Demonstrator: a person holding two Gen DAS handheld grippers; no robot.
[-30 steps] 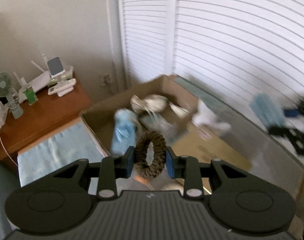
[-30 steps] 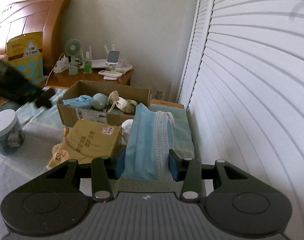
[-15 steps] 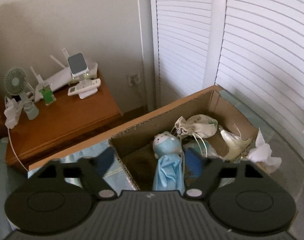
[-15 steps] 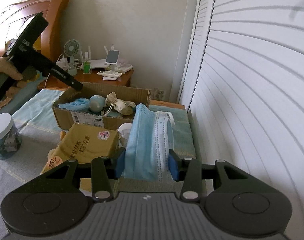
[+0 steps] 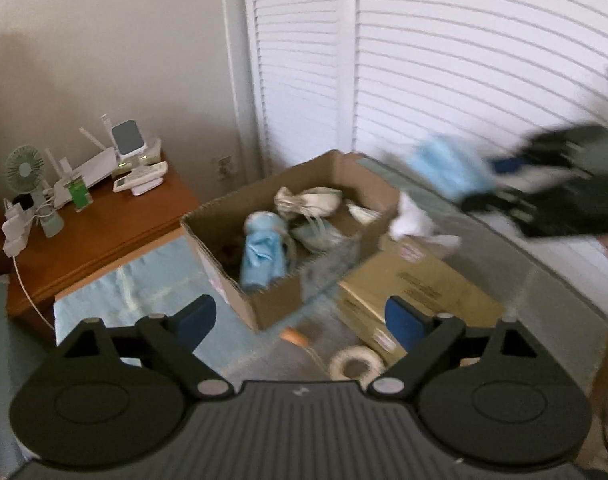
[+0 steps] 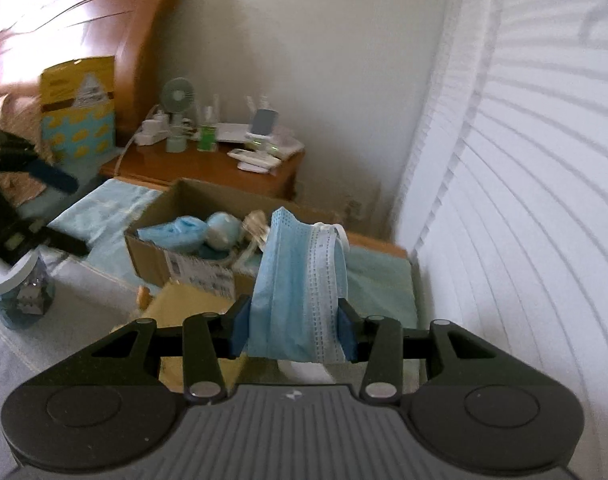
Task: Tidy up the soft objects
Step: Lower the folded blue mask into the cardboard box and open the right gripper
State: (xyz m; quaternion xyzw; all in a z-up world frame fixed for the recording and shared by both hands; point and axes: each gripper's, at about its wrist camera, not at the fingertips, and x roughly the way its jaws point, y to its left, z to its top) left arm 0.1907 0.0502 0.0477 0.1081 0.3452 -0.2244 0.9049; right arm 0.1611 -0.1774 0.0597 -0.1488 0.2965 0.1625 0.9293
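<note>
An open cardboard box (image 5: 272, 304) (image 6: 148, 248) stands on the bed and holds a blue doll (image 5: 264, 252) (image 6: 208, 232), a white drawstring pouch (image 5: 312, 202) and other soft items. My left gripper (image 5: 300, 318) is open and empty, above and in front of the box. My right gripper (image 6: 294, 330) is shut on a folded blue face mask (image 6: 300, 288) and holds it up to the right of the box; the mask also shows in the left wrist view (image 5: 448, 170). The brown hair tie is not visible.
A closed tan carton (image 5: 420, 292) lies beside the box, with a white crumpled tissue (image 5: 416, 228) on it and a white ring (image 5: 356, 366) in front. A wooden nightstand (image 5: 100, 232) with a fan and gadgets stands behind. A lidded jar (image 6: 20, 292) sits at left. Louvred doors are at right.
My left gripper let go of the brown hair tie, opened and drew back from the box. My right gripper, still holding the mask, moved closer to the box.
</note>
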